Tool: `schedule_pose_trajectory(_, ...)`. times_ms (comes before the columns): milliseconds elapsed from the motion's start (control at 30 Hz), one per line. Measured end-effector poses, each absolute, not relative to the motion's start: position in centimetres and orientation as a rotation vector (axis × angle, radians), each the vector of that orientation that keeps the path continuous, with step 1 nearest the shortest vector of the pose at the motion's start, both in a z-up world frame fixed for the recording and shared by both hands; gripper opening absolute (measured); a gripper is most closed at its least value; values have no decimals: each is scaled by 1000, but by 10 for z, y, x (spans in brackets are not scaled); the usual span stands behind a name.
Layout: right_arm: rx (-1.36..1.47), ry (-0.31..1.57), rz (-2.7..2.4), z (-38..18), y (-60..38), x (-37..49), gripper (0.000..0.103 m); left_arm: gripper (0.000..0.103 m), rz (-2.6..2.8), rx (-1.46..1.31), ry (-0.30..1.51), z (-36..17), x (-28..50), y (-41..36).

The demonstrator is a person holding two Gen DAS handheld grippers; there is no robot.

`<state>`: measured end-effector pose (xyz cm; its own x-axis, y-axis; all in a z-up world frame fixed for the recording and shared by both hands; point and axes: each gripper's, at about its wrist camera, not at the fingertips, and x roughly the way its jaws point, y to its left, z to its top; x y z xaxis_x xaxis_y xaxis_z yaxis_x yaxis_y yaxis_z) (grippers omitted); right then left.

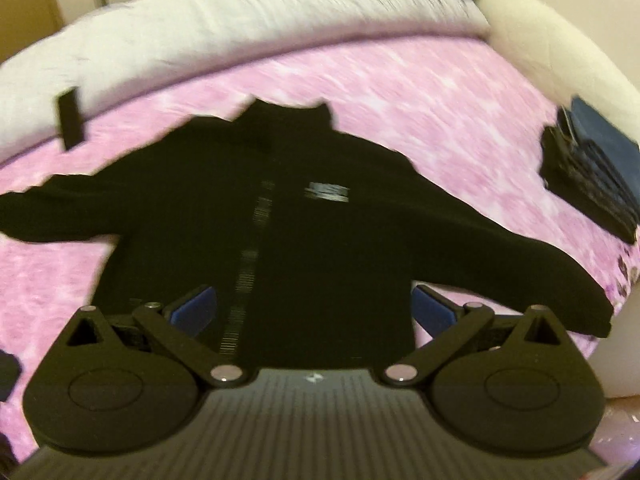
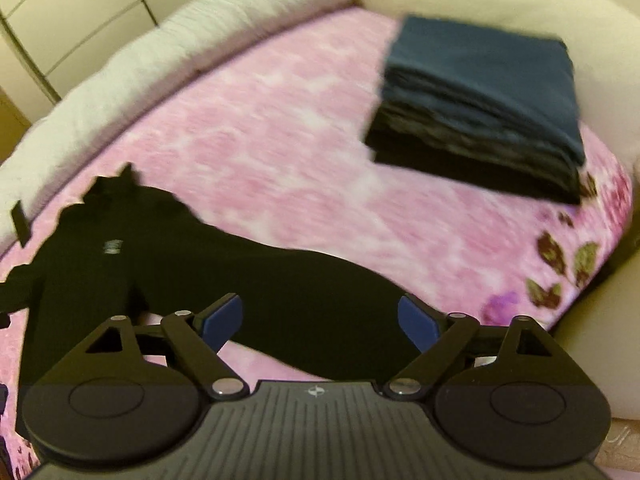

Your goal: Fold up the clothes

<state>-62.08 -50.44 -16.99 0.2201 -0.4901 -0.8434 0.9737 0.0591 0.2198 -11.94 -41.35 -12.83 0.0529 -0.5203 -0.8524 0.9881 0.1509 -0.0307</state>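
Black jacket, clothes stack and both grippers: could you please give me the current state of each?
Black jacket: spread flat on the pink bedspread, zipped, sleeves out, unfolded.
Stack of clothes: folded, piled near the bed's edge.
Left gripper: open, holding nothing.
Right gripper: open, holding nothing.

Both views are lit by soft, warm indoor light that casts no hard shadows or glare, and both are smeared by motion blur. The pink bed (image 1: 400,92) beyond each claw is streaked, while the claw bodies up close stay fairly sharp. The black jacket (image 1: 280,208) ahead of the left claw (image 1: 314,310) reads as a near-featureless dark mass, and fisheye distortion bows the bed's edges, with dark corners.
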Motion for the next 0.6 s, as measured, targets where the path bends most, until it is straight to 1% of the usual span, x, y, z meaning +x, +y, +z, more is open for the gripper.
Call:
schedule_pose_trajectory(133,865,634,-1309,-136,-466,-551,88,102,-1307,678,829,-111,-35,-372)
schedule_pose_trajectory(233,830,635,-1385,-112,-429,-498,88,102,-1302,668,776,-87,20,-341)
schedule_pose_trajectory(333,867,679,-1418,-95,-397,-446,88,102,-1285,627,762,-65,68,-308)
schedule_pose_trajectory(467,801,704,-1370,-65,-365,-389,88,102,-1275,600,778,-53,105,-267)
schedule_pose_trajectory(600,716,771,-1330,-44,-342,-352,88,102,-1261,595,803,-47,119,-226)
